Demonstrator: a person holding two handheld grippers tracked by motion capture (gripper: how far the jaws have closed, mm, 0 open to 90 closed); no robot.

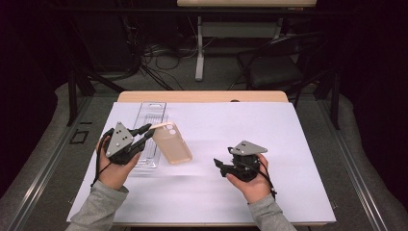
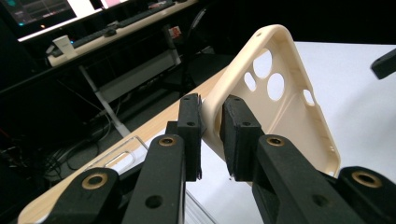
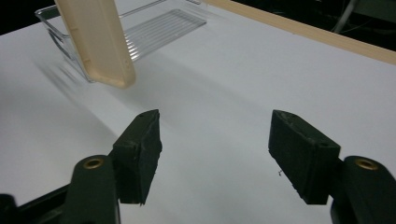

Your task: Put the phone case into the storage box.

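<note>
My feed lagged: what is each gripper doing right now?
Left gripper: shut on the edge of the phone case, holding it tilted.
Right gripper: open, nothing between its jaws, over the white table cover.

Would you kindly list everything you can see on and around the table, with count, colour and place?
Phone case: one, beige, tilted up off the sheet, its edge pinched by the left gripper.
Clear tray: one, transparent, on the sheet's left side behind the left gripper.
Sheet: one, white, covering most of the table.
Table: one, light wood, edge showing along the far side.
Chair: one, black, beyond the table at right.
Cables: several, dark, on the floor behind.
Left gripper: one, black, shut on the case.
Right gripper: one, black, jaws apart over bare sheet.
</note>
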